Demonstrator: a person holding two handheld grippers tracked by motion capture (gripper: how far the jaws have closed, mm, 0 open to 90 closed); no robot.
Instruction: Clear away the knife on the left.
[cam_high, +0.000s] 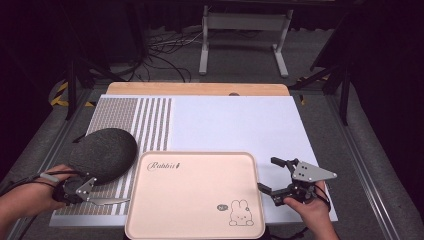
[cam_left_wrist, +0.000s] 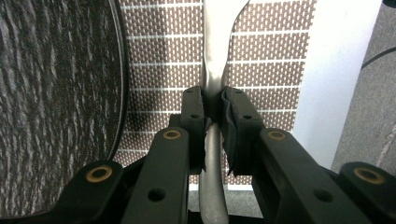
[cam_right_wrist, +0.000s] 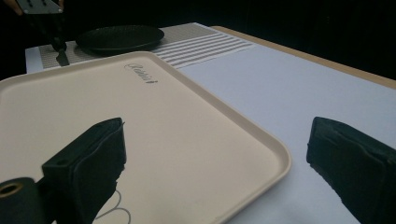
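Note:
A person's left hand holds my left gripper (cam_high: 91, 195) at the near left, over the striped part of the mat. It is shut on a silver knife (cam_high: 109, 201), whose blade points right toward the pink tray (cam_high: 190, 200). In the left gripper view the pads (cam_left_wrist: 233, 116) pinch the knife (cam_left_wrist: 215, 60) by its neck. A dark grey plate (cam_high: 103, 152) lies just beyond that gripper. My right gripper (cam_high: 268, 174) stands open beside the tray's right edge, nothing between its jaws. In the right gripper view the tray (cam_right_wrist: 140, 126) lies between and beyond the jaws, with the plate (cam_right_wrist: 119, 37) farther off.
A white mat (cam_high: 235, 125) with brown woven stripes at its left covers the wooden table (cam_high: 200, 89). The tray carries a rabbit drawing (cam_high: 241, 212) and nothing else. A metal stand and cables (cam_high: 165, 55) sit on the floor beyond the table.

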